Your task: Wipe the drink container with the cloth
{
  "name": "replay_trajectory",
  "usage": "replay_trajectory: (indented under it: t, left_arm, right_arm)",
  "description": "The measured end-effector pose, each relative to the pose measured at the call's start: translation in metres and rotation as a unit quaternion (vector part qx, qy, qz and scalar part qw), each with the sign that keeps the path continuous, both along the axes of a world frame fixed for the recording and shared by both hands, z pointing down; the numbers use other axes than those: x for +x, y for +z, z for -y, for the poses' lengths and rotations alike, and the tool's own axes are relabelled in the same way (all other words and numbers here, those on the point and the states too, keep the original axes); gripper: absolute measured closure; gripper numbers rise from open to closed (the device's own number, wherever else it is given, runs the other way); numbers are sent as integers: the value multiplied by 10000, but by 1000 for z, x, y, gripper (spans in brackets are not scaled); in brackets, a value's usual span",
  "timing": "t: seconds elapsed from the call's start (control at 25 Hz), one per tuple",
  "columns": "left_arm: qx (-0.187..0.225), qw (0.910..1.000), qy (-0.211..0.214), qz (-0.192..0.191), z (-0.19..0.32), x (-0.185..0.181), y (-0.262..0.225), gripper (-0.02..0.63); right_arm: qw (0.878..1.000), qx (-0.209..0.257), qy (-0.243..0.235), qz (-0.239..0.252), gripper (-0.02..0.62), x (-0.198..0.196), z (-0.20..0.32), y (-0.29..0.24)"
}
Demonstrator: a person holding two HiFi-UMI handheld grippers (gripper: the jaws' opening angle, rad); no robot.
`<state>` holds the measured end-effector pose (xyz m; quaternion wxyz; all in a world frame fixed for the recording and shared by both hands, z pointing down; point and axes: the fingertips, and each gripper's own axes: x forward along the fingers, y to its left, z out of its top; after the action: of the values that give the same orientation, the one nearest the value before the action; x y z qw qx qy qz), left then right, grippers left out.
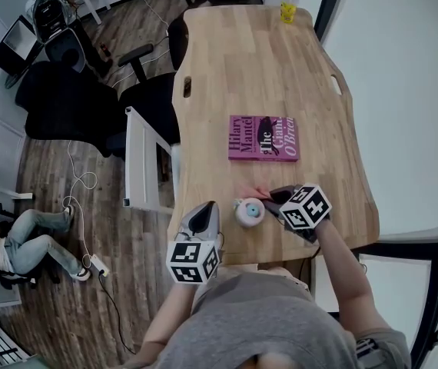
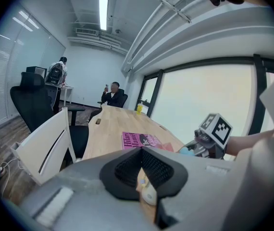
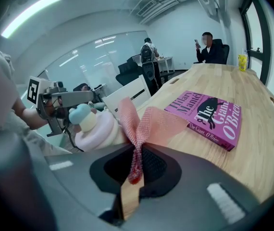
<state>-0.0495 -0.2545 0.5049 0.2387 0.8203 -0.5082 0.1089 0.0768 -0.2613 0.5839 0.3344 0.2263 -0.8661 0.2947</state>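
You have one counter [image 1: 280,75], with one book [image 1: 263,137], one cup [image 1: 249,211], one cloth [image 3: 144,121] and one yellow bottle [image 1: 287,10]. One white chair [image 1: 138,160] stands beside it. You hold two claws: the left claw [image 2: 141,150] and the right claw [image 3: 137,148].

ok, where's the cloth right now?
Right gripper view: the pink cloth is pinched between the jaws of the right gripper, just right of the drink container, with the purple book beyond.
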Motion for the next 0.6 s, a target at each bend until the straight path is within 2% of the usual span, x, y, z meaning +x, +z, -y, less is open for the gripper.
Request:
replay_trajectory:
  t: [0.6]
  left_arm:
    - [-36, 10000, 2, 30, 3, -1, 3, 603]
  right_arm:
    - [9994, -200, -1, -288, 571, 6, -3, 50]
